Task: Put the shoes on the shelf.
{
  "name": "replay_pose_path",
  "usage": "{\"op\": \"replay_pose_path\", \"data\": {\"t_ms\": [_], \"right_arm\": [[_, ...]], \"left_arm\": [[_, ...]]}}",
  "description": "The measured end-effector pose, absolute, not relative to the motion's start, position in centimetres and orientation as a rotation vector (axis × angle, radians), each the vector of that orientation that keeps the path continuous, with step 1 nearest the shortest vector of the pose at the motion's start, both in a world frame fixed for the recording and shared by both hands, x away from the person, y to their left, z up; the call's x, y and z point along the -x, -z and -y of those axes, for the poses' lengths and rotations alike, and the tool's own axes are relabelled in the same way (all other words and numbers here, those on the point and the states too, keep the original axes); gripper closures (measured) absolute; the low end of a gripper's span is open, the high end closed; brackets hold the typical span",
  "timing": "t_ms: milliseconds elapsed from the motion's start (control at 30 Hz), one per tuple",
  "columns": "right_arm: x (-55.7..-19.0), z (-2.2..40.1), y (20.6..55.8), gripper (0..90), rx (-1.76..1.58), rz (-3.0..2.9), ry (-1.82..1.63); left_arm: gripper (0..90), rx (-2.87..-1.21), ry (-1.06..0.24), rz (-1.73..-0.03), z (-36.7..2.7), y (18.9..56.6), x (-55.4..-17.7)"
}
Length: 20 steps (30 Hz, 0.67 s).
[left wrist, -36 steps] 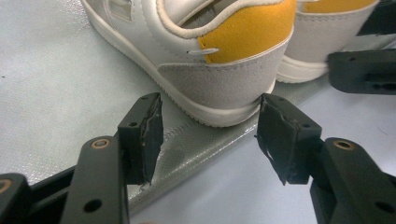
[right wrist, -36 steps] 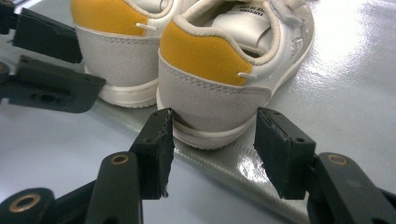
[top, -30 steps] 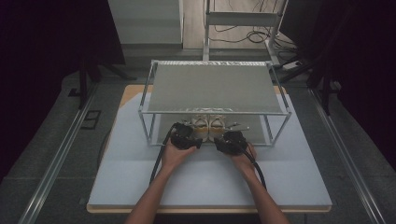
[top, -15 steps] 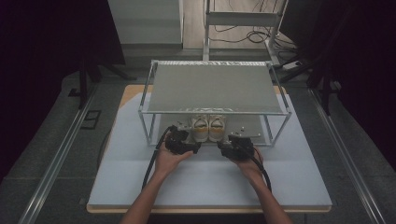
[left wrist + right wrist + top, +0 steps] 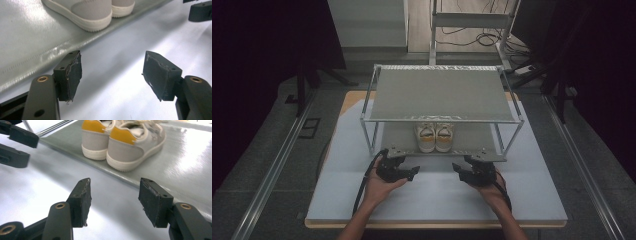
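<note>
Two pale sneakers [image 5: 435, 136] – yellow heel tabs, cream soles, left claw [image 5: 411, 173] just spreading, right claw [image 5: 458, 169] spread – both empty

Two shoes [image 5: 435, 137] stand side by side on the rack's lower shelf [image 5: 397, 136].

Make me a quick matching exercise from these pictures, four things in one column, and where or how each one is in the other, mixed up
Things:
1. pair of shoes
2. left hand-held gripper
3. right hand-held gripper
4. rack's top shelf

Place or state:
A. bare
B. open, on the left in the high view
C. on the lower shelf, heels toward the person
D. open, on the right in the high view

Pairs: 1-C, 2-B, 3-D, 4-A
</note>
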State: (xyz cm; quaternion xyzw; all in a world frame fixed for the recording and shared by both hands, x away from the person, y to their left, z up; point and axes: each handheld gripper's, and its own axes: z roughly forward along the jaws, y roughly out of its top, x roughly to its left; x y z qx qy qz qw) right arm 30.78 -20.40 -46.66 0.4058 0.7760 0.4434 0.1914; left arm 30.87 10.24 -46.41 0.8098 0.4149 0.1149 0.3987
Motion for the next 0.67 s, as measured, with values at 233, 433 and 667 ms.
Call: {"op": "replay_pose_path", "data": {"t_ms": [233, 433, 667], "right_arm": [[-29.2, 22.6, 47.3, 42.5, -1.151, -2.188, -1.244], [-28.4, 24.4, 48.2, 42.5, -1.205, -2.165, -1.248], [-28.3, 24.9, 48.1, 40.6, -1.192, -2.147, -1.275]], "left_arm": [[31.6, -2.047, -0.3, -1.027, -11.7, 46.9, -29.1], [32.0, -2.036, -0.31, -1.061, -13.1, 47.7, -28.5], [31.1, -2.031, -0.322, -1.076, -14.0, 47.9, -28.2]]}}
